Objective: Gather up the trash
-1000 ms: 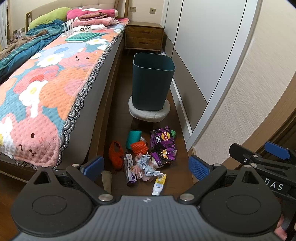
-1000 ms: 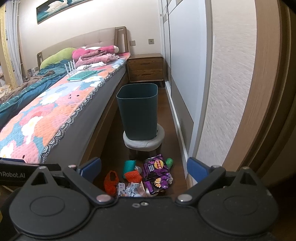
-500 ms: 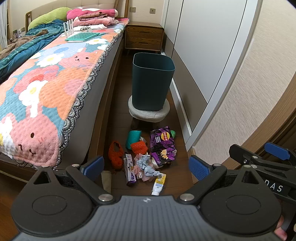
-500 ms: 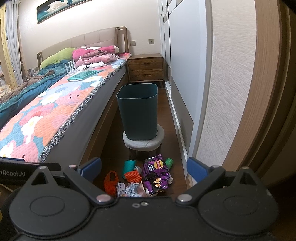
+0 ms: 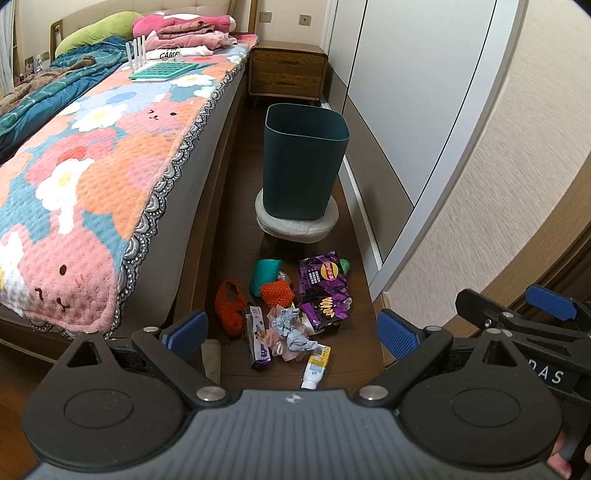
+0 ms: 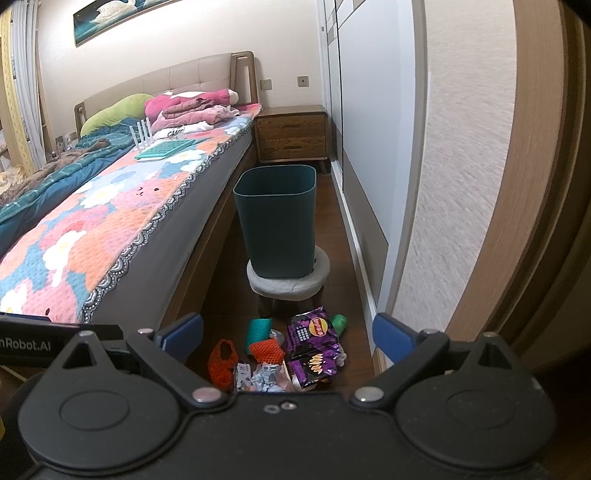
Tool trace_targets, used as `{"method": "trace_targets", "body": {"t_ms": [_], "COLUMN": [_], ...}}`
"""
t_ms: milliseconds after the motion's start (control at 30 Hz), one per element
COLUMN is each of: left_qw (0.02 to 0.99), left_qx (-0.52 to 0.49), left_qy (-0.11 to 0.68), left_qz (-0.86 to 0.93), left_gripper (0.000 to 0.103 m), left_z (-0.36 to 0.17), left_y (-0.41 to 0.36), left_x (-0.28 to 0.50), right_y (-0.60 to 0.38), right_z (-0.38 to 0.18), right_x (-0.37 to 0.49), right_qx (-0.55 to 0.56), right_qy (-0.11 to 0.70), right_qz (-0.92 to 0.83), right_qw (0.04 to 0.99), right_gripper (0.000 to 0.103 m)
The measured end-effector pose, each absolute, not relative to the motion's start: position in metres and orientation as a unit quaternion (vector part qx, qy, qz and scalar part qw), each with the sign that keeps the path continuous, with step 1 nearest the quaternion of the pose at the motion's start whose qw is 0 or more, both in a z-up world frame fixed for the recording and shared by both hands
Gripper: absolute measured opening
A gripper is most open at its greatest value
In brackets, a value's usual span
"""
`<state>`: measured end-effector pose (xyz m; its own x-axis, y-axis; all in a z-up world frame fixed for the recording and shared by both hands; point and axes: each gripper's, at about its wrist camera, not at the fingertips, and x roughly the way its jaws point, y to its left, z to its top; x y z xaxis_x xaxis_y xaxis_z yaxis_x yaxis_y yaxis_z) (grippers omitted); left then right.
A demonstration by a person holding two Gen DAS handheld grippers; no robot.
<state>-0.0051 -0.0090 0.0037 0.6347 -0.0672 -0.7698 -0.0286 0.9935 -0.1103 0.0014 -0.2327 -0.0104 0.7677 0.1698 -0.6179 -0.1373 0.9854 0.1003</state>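
Note:
A heap of trash lies on the wood floor between bed and wardrobe: two purple chip bags (image 5: 323, 286) (image 6: 314, 350), an orange net (image 5: 229, 306) (image 6: 221, 363), a teal roll (image 5: 264, 275), crumpled paper (image 5: 291, 328), a wrapper (image 5: 258, 338) and a white and yellow tube (image 5: 316, 367). Behind it a dark teal bin (image 5: 303, 162) (image 6: 279, 221) stands on a small round stool (image 5: 295, 223). My left gripper (image 5: 291, 332) is open, high above the heap. My right gripper (image 6: 288, 336) is open too, and holds nothing. The right gripper's tips also show in the left wrist view (image 5: 517, 306).
A bed (image 5: 92, 155) with a flowered blanket runs along the left. A wardrobe wall (image 5: 424, 110) closes the right side. A wooden nightstand (image 5: 288, 72) stands at the back. A teal tray (image 5: 162, 70) and folded clothes (image 5: 184, 31) lie on the bed.
Almost nothing moved. The left wrist view shifted very slightly; both grippers stay open above the heap.

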Motion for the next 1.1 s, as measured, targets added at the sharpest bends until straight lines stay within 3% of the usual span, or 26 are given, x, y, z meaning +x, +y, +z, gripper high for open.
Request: {"method": "trace_targets", "body": {"t_ms": [300, 600, 833, 1100], "left_qw": [0.913, 0.908, 0.892, 0.854], "left_qx": [-0.051, -0.051, -0.062, -0.080], "left_qy": [0.404, 0.417, 0.447, 0.513], "left_qz": [-0.011, 0.012, 0.010, 0.010], "left_gripper": [0.099, 0.099, 0.099, 0.098], "left_z": [0.011, -0.013, -0.086, -0.218], "left_y": [0.005, 0.029, 0.044, 0.042], "left_x": [0.036, 0.139, 0.250, 0.379], "right_y": [-0.229, -0.221, -0.212, -0.201], "right_z": [-0.013, -0.041, -0.108, -0.239], "right_x": [0.035, 0.127, 0.230, 0.343], "right_qx": [0.018, -0.003, -0.021, -0.053], "right_qy": [0.337, 0.370, 0.416, 0.478], "right_qz": [0.091, 0.104, 0.124, 0.130], "right_qw": [0.937, 0.923, 0.901, 0.867], "right_gripper": [0.099, 0.099, 0.099, 0.099]}}
